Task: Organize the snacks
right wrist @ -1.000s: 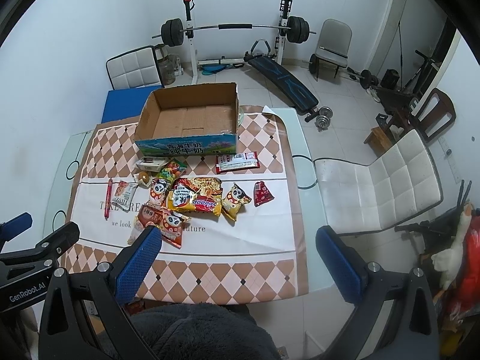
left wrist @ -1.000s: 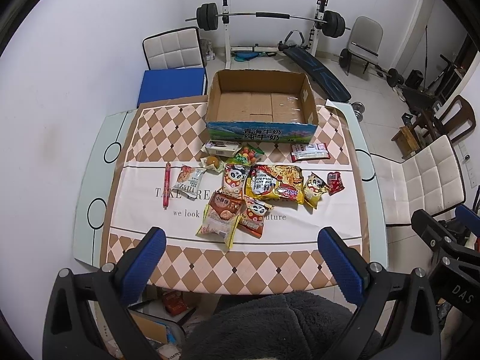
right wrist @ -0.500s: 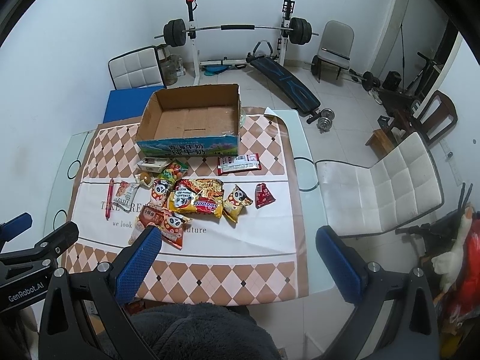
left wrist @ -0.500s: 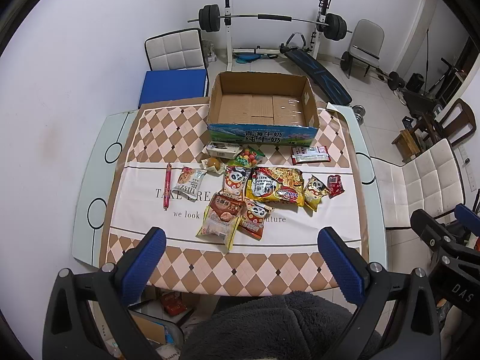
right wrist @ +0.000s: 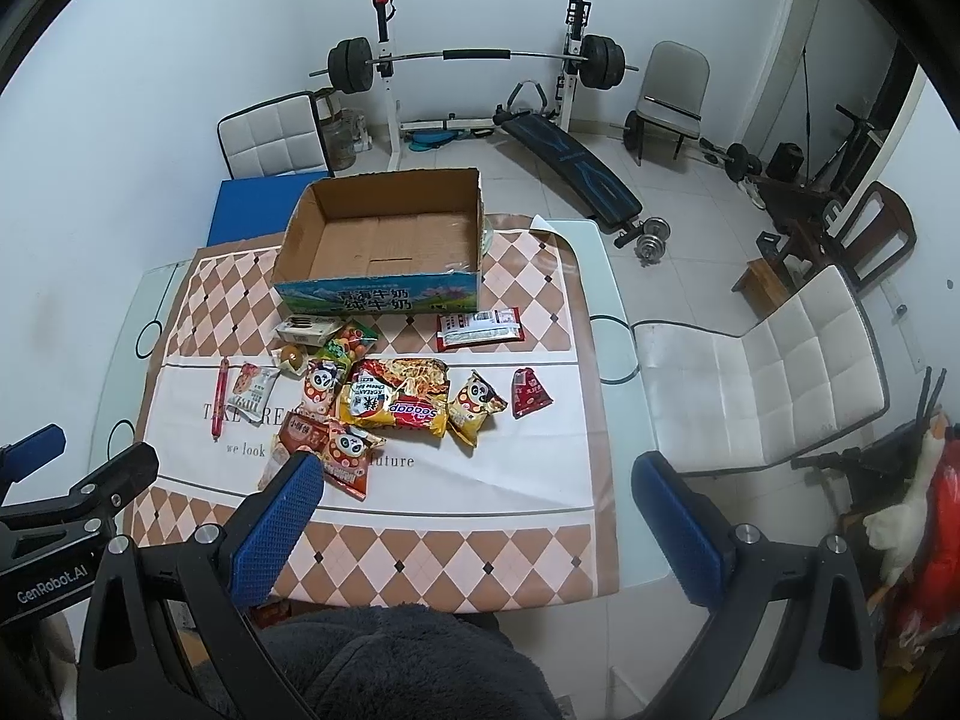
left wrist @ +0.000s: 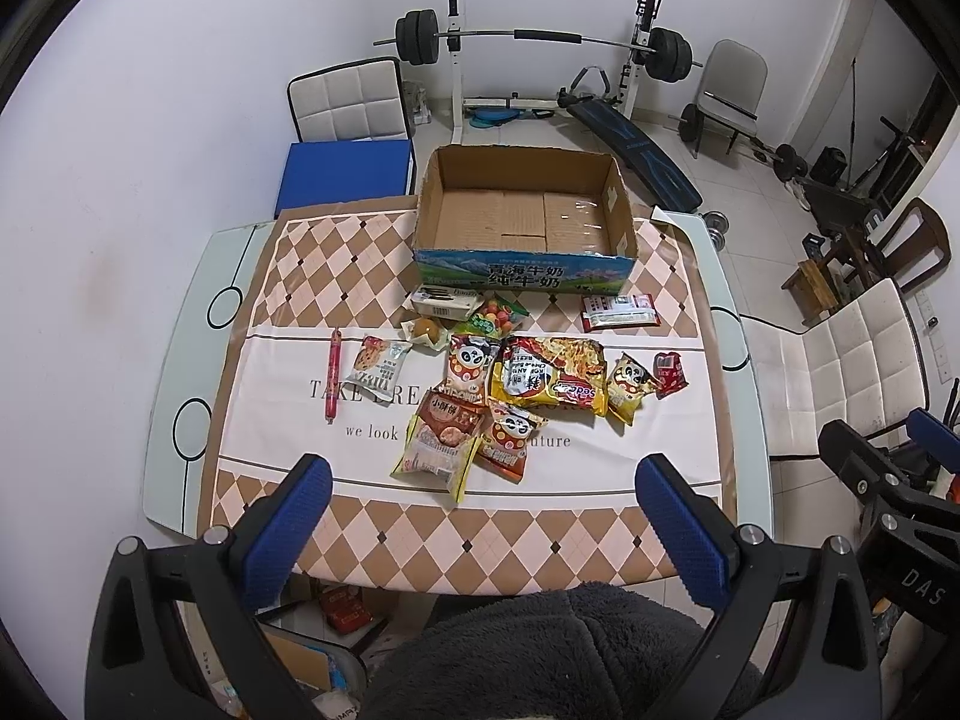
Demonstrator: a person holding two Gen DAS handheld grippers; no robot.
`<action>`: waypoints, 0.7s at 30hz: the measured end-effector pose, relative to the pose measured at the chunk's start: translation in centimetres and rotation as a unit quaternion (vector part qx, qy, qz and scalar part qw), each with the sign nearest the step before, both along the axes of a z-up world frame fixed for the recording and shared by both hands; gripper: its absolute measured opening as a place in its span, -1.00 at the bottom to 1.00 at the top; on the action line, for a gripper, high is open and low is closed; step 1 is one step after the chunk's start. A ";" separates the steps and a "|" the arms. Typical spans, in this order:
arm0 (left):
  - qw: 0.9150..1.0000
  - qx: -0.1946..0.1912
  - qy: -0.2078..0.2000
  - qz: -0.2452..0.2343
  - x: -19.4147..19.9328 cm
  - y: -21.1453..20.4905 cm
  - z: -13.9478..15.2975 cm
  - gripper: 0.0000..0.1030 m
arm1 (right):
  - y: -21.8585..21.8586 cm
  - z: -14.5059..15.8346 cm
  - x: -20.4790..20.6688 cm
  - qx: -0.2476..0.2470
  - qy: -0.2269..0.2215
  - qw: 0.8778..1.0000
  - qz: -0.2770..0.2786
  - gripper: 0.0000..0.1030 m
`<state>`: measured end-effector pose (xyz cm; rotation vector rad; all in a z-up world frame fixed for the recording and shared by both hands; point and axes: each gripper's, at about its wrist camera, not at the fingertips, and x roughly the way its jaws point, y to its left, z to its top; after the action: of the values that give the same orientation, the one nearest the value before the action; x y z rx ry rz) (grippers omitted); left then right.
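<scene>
Both my tongs, left gripper (left wrist: 480,516) and right gripper (right wrist: 474,516), hang apart and empty above the table's near edge, so I judge nothing is started: the snacks (left wrist: 516,378) lie at twelve o'clock, before the bare cardboard box (left wrist: 522,222), awaiting a first reach.

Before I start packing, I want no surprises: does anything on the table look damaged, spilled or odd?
Nothing looks spilled or torn. The snack packets lie in a loose, overlapping heap in front of the empty cardboard box; the tablecloth has one far corner folded up.
</scene>
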<state>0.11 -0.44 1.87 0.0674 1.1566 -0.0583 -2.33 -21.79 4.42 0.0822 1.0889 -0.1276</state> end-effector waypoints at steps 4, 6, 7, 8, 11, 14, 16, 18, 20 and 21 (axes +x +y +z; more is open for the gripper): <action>1.000 0.000 0.000 0.001 0.0 0.0 0.0 1.00 | 0.0 0.0 0.0 0.000 0.000 1.000 0.000 1.00; 1.000 0.000 0.000 0.001 -0.1 0.0 0.0 1.00 | 0.1 0.1 0.1 0.000 0.000 1.000 0.000 1.00; 1.000 0.000 0.000 0.001 -0.1 0.0 0.0 1.00 | 0.0 0.0 0.0 0.000 0.000 1.000 0.000 1.00; 1.000 -0.001 -0.001 0.001 -0.1 0.0 0.0 1.00 | 0.1 0.1 0.0 0.000 0.000 1.000 0.000 1.00; 1.000 -0.001 0.000 0.001 -0.1 0.0 0.0 1.00 | 0.0 0.0 0.0 0.000 -0.001 1.000 0.000 1.00; 1.000 -0.001 0.000 0.001 -0.1 0.1 0.0 1.00 | 0.1 0.0 0.0 0.000 -0.001 1.000 0.000 1.00; 1.000 -0.001 -0.001 0.001 -0.2 0.1 -0.1 1.00 | 0.2 0.0 0.1 0.000 0.000 1.000 0.001 1.00; 1.000 -0.001 -0.001 0.000 -0.2 0.1 0.0 1.00 | 0.3 0.1 0.3 0.001 0.000 1.000 0.001 1.00; 1.000 -0.002 0.000 0.001 -0.1 0.2 0.0 1.00 | 0.3 -0.1 0.3 0.000 0.000 1.000 0.001 1.00; 1.000 -0.002 0.000 0.001 -0.2 0.1 -0.1 1.00 | 0.3 -0.1 0.3 0.001 0.000 1.000 0.001 1.00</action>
<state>-0.05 -0.31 1.77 0.0622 1.1567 -0.0596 -2.07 -21.45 4.32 0.0825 1.0894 -0.1255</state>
